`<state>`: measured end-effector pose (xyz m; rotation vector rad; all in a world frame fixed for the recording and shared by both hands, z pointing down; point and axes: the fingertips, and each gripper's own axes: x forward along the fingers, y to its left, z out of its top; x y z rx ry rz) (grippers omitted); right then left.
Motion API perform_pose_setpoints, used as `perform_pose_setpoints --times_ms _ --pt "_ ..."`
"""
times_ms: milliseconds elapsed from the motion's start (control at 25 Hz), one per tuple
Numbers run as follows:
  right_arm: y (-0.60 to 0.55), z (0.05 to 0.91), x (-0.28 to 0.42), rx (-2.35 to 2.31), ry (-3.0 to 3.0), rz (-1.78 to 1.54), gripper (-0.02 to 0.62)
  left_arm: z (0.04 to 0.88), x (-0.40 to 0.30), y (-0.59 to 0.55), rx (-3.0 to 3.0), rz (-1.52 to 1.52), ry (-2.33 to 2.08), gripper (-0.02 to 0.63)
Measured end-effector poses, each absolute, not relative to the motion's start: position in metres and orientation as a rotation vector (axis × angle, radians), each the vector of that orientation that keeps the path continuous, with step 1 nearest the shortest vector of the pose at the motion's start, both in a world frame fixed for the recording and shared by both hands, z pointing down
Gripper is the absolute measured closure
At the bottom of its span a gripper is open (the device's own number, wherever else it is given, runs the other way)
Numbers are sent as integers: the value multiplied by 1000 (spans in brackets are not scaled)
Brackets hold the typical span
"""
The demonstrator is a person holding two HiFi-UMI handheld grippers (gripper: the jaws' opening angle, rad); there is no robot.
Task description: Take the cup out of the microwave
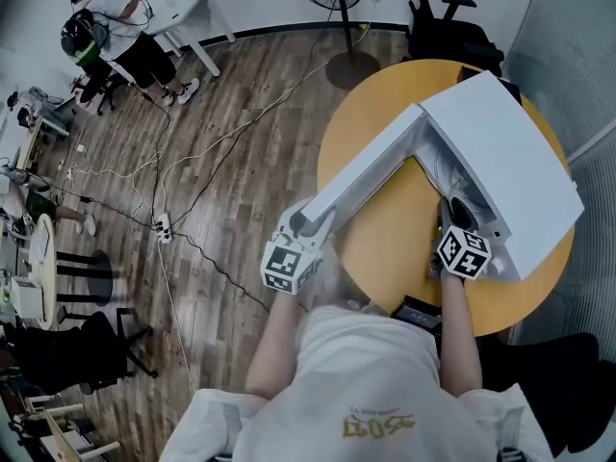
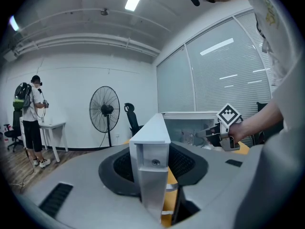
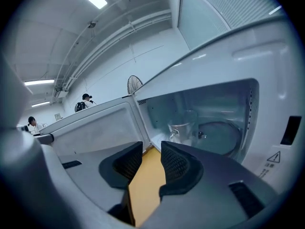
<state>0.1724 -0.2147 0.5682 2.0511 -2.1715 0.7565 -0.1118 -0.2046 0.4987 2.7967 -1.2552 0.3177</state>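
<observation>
So far, you had the door of the microwave pinched open in the left gripper's jaws, while the right gripper's jaws stood spread and empty just outside it, the cup sitting ungrasped inside.

A round yellow table stands on a wooden floor. Beyond it are a fan, a black chair and a person.

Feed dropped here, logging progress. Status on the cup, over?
Left tool shut on microwave door, holding it open. Right tool open, empty, facing the cavity. Cup inside, untouched. Nothing in the way.
</observation>
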Motion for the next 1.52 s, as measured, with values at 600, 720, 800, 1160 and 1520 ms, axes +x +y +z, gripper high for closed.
perform_pose_setpoints --times_ms 600,720,800,1160,1520 --pt "-244 604 194 2020 -2082 754 463 498 -109 -200 2779 323 -1278 431" --pt "-249 609 193 1999 -2079 739 462 498 -110 -199 2780 323 -1278 431" --pt "-254 612 195 1995 -2080 729 463 500 -110 -199 2779 324 -1276 431" --pt "-272 617 192 1916 -2177 699 463 503 -108 -200 2775 329 -1276 431" --pt "-276 621 192 1883 -2246 706 469 506 -104 -200 2773 332 -1272 431"
